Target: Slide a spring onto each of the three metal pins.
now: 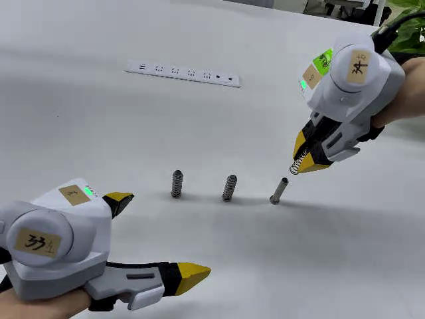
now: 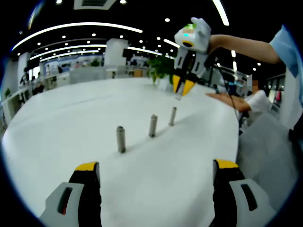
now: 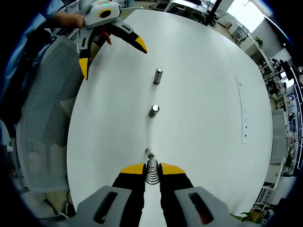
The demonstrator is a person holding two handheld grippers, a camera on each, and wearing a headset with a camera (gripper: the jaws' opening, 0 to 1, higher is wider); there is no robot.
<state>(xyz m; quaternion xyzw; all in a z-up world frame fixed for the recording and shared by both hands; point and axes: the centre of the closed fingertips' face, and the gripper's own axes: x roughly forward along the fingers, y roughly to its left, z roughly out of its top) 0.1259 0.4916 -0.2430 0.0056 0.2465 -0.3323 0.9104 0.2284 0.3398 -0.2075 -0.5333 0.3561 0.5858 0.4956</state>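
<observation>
At the middle of the bench (image 1: 80, 133), head view: three in a row, left pin (image 1: 176, 183) and middle pin (image 1: 229, 187) already sprung, right pin (image 1: 279, 190) bare. Left gripper view: left gripper (image 2: 155, 165) jaws wide apart, empty. Right gripper view: right gripper (image 3: 152, 168) pinches a spring (image 3: 151, 174), close to the right pin's top.

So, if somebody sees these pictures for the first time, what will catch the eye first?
Probably the right gripper, raised over the right of the white table, shut on a small spring close above the bare pin. Beside that pin, the middle pin and the left pin already wear springs, and the left gripper sits wide open at the near left.
</observation>
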